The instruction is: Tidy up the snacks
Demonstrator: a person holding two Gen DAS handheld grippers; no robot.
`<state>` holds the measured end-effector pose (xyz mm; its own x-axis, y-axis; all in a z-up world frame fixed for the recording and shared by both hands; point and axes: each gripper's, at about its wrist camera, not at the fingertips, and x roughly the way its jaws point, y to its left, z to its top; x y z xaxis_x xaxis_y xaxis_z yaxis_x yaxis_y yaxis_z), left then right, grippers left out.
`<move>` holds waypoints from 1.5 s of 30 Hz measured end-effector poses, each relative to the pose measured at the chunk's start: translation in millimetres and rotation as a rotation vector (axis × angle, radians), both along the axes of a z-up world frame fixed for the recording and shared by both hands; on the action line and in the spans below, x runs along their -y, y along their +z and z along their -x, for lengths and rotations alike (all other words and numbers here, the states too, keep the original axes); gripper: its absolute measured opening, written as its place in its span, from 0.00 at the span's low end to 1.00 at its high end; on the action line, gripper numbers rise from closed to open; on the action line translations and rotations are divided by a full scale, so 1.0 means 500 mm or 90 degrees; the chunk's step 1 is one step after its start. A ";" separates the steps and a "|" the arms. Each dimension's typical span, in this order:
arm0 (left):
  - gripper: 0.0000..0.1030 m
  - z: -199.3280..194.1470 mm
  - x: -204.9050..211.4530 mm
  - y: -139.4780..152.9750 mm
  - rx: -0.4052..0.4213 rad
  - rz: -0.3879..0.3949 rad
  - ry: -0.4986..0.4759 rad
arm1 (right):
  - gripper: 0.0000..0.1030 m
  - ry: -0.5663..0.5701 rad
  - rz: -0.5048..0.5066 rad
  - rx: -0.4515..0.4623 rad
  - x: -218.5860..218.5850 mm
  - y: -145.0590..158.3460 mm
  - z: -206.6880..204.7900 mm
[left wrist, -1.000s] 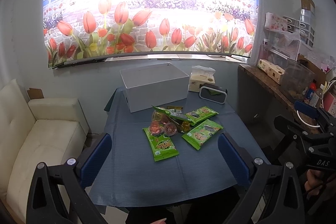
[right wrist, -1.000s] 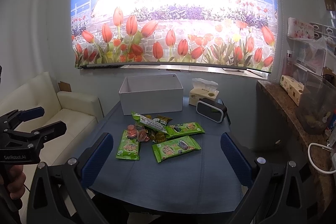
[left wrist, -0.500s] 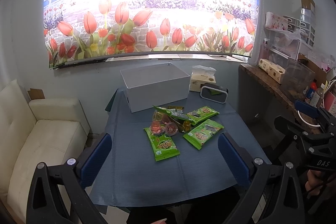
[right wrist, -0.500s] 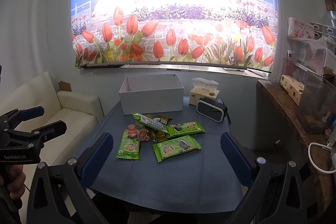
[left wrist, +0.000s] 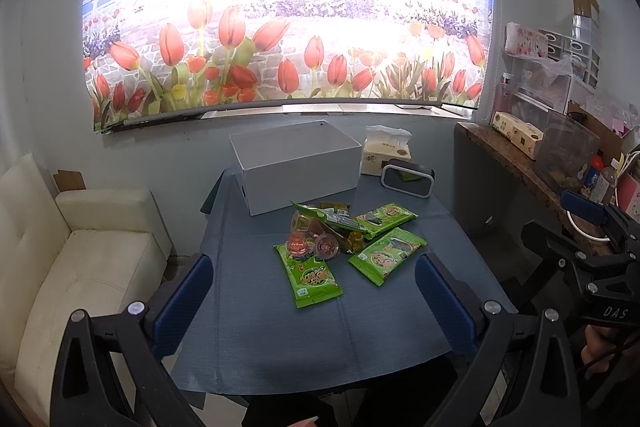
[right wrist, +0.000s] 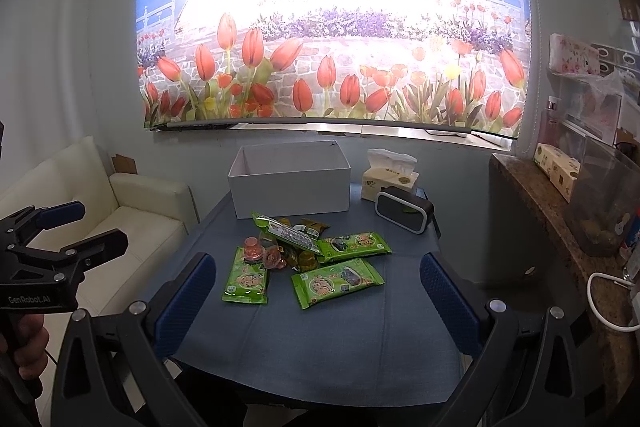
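Left gripper (left wrist: 314, 291) and right gripper (right wrist: 316, 287): both spread, empty, held back for approach. Snack pile (left wrist: 344, 239) lies ahead between the fingers; white box (left wrist: 298, 167) beyond, positioned to receive.

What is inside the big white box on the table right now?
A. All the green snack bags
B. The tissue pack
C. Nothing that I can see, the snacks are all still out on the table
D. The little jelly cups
C: the white box shows only bare inner walls, while the green snack bags and jelly cups lie in front of it on the blue table.
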<state>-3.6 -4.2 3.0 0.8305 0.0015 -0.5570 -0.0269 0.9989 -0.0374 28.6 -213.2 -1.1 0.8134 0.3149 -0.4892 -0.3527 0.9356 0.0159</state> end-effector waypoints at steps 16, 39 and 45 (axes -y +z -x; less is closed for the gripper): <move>1.00 0.000 -0.003 -0.005 -0.003 0.001 0.003 | 1.00 0.007 0.003 -0.003 -0.004 -0.004 0.000; 1.00 -0.138 -0.126 -0.231 -0.129 0.053 0.051 | 1.00 0.166 0.081 -0.121 -0.226 -0.326 -0.398; 1.00 -0.144 -0.152 -0.239 -0.136 0.052 0.060 | 0.90 0.174 0.114 -0.118 -0.289 -0.363 -0.483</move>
<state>68.4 71.9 -116.7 0.6917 0.0218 -0.7219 -0.1365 0.9855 -0.1010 270.3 -69.0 -182.7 0.6040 0.4034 -0.6873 -0.5958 0.8014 -0.0533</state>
